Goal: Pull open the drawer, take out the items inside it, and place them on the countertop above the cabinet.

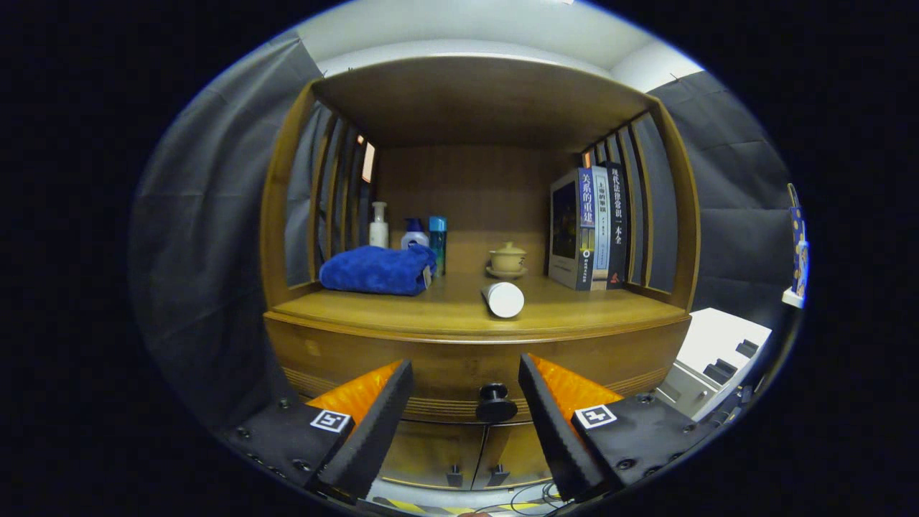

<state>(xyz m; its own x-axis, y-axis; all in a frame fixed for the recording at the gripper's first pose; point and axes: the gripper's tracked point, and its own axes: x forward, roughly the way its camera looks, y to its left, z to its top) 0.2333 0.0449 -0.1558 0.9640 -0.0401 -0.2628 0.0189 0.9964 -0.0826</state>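
Ahead, claw (465, 402) open, knob (496, 403) facing fingers

A wooden cabinet (474, 215) with slatted sides fills the middle, a white ceiling (467, 29) at 12 o'clock above it. Grey cloth (208, 237) hangs at 9 and 3 o'clock. A white unit (718, 345) stands at 4 o'clock; cables (531, 495) lie at 6 o'clock.

Cabinet (474, 359) showing smooth, satin-finished wood; drawer knob (495, 403) looking glossy, dark. Towel (378, 270) appearing plush cloth. Lying cylinder (503, 299) looking matt, smooth. Books (589, 228) wearing glossy paper jackets. Gripper (465, 388) fingers, spread apart, showing ribbed pads.
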